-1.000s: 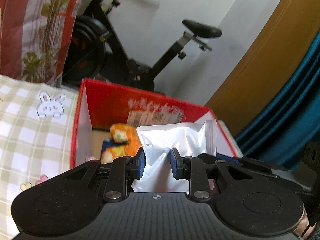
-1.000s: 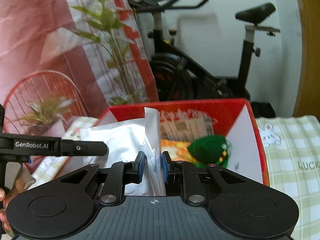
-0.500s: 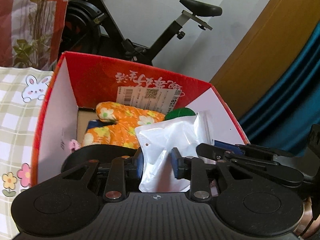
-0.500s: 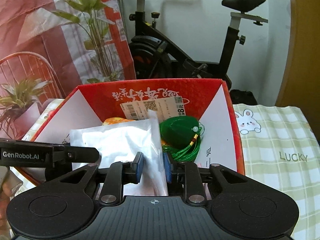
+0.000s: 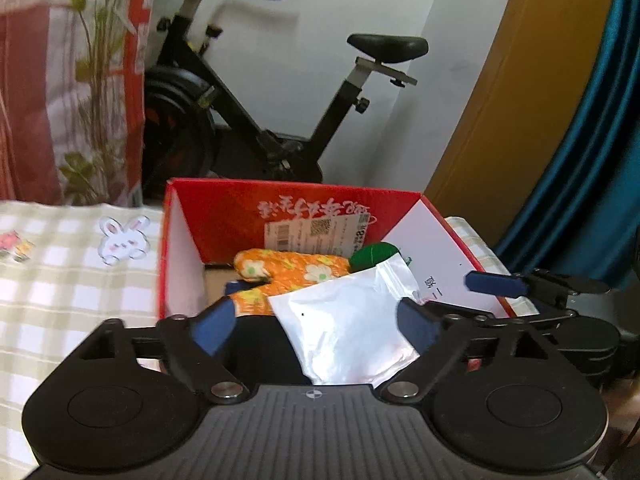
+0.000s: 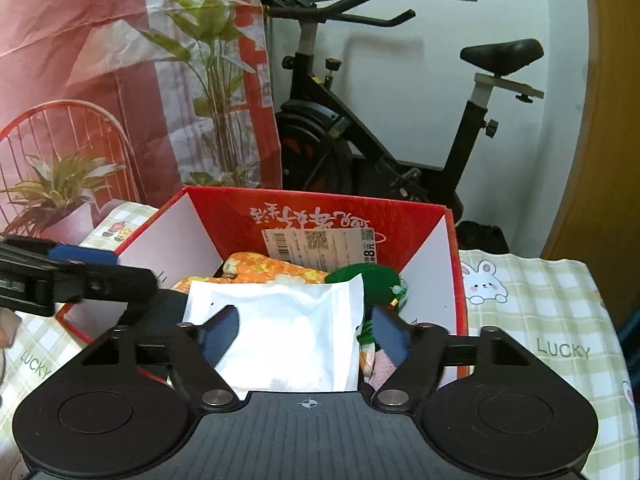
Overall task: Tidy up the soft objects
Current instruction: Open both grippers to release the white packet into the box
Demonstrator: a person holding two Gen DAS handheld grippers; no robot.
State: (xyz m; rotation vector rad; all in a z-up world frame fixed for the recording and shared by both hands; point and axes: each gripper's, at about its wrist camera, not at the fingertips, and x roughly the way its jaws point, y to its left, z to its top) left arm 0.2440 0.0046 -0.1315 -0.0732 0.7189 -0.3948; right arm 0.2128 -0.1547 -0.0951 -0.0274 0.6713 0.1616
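The white plastic pouch (image 5: pixel 348 328) hides most of the green tasselled ornament (image 5: pixel 374 254) and part of the orange flowered cloth (image 5: pixel 288 270) in the red cardboard box (image 5: pixel 224 210), and its lower edge disappears behind each gripper body.
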